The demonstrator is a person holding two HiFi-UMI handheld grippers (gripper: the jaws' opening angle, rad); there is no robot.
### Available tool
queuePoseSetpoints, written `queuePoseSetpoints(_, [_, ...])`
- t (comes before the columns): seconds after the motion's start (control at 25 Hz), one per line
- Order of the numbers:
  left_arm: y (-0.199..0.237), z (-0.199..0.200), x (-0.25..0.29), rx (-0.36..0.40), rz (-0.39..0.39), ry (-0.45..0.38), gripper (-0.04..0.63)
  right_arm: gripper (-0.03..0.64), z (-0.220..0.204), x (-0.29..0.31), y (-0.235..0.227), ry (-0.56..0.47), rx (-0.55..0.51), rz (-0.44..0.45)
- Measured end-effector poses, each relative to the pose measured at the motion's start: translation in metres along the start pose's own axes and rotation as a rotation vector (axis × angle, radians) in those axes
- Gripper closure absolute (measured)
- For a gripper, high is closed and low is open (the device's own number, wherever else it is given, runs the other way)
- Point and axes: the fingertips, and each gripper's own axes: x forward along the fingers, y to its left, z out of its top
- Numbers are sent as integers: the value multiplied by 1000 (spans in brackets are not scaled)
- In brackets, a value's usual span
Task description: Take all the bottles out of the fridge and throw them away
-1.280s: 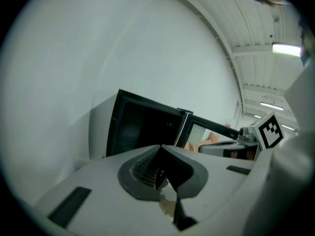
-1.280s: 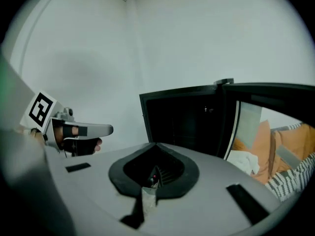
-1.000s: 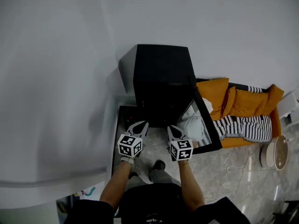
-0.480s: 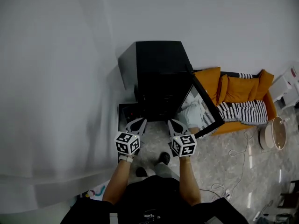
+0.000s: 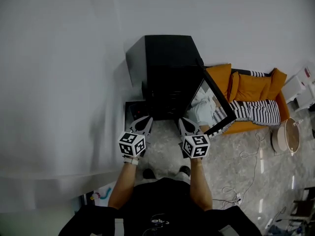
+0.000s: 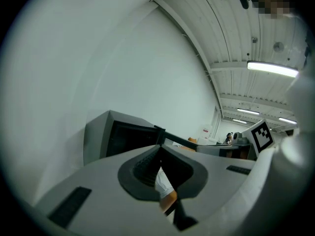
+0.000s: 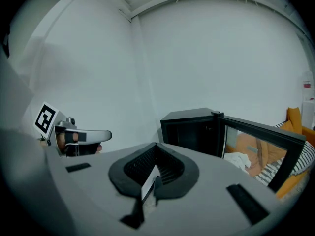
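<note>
The black fridge (image 5: 170, 77) stands against the white wall with its glass door (image 5: 215, 106) swung open to the right. Its inside is dark and I can see no bottles. My left gripper (image 5: 146, 121) and right gripper (image 5: 184, 123) hover side by side in front of the open fridge, a short way back from it. Both point at it and both are shut and empty. In the left gripper view the left gripper (image 6: 160, 149) has its tips together, with the fridge (image 6: 123, 136) beyond. In the right gripper view the right gripper (image 7: 156, 146) faces the fridge (image 7: 192, 129) and its door (image 7: 261, 136).
An orange sofa (image 5: 251, 90) with striped cushions stands right of the fridge. A round white device (image 5: 285, 139) and loose cables (image 5: 251, 156) lie on the marble floor at the right. A dark low box (image 5: 132, 111) sits at the fridge's left foot. White wall fills the left.
Both grippers have drawn back from the fridge front and risen a little, still shut. The person has stepped back. The fridge door has stayed open.
</note>
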Motion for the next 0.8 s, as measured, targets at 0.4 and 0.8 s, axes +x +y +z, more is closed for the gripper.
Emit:
queuePoseSetpoints(0.4, [-17, -1, 28, 6, 74, -17, 594, 611, 5, -2, -46, 8, -29, 33])
queuePoseSetpoints(0.8, [-49, -1, 64, 7, 129, -24, 594, 611, 13, -10, -86, 7, -39, 95])
